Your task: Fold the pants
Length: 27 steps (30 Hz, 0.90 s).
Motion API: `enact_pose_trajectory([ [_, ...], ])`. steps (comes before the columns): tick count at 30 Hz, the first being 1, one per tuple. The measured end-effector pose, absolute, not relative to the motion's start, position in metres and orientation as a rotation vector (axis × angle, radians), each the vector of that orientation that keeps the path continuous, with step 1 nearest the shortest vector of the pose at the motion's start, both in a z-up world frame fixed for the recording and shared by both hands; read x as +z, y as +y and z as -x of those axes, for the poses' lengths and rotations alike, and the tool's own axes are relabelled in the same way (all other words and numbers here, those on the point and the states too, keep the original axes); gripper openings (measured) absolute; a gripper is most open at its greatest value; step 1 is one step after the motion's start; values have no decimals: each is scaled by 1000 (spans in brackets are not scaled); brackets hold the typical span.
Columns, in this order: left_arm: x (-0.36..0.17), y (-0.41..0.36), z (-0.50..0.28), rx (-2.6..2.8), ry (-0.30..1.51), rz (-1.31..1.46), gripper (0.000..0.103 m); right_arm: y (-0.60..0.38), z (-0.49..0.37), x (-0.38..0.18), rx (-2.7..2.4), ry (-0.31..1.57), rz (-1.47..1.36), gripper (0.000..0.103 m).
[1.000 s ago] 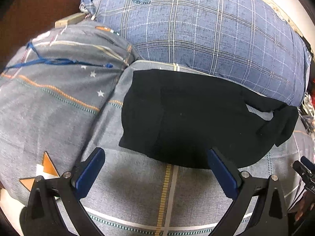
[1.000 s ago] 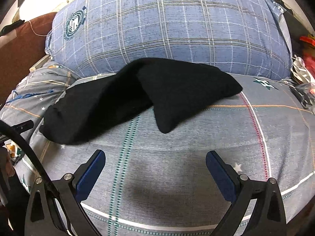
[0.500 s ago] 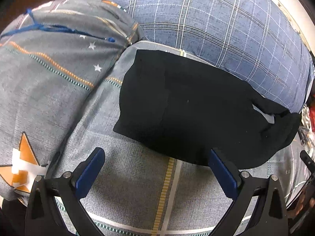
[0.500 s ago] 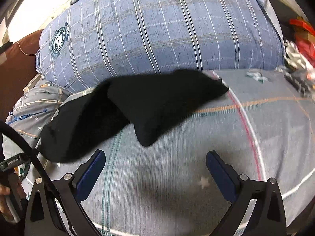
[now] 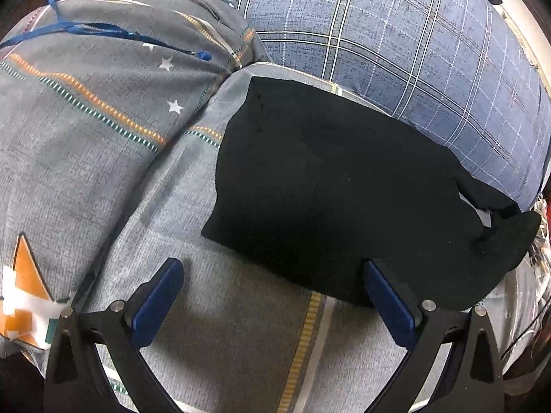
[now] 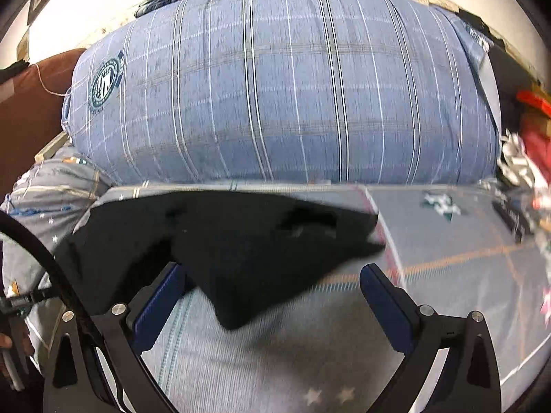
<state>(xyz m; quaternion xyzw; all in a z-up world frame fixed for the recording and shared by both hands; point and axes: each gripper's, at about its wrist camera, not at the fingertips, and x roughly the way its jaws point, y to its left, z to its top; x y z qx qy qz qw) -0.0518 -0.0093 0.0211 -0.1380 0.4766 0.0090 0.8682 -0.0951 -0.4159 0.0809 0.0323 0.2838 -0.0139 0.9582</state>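
Pants: black soft fabric pants (image 5: 337,186) lie partly folded on grey patterned bed sheet (image 5: 241,327), just before blue plaid pillow (image 6: 282,96) | left gripper (image 5: 272,292) jaws spread, empty, right blue pad at cloth's near edge | right gripper (image 6: 272,296) jaws spread, pointed pants corner (image 6: 237,313) between them, contact unclear

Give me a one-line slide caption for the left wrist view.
Open left gripper hovers at the near edge of black pants lying on a grey patterned bedspread, blue plaid pillow behind.
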Motion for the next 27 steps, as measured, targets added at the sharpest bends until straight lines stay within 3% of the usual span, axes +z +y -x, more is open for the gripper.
enact_pose_trajectory([
  [7,22,-15,50,20,998,242,103,-418,27,79,27,735,-74,103],
  [15,19,-8,49,27,998,268,103,-430,86,13,82,901,-131,103],
  [21,15,0,49,16,1020,341,103,-464,125,19,46,751,-284,103],
  [27,13,6,50,30,1014,395,103,-489,82,20,23,753,-412,103],
])
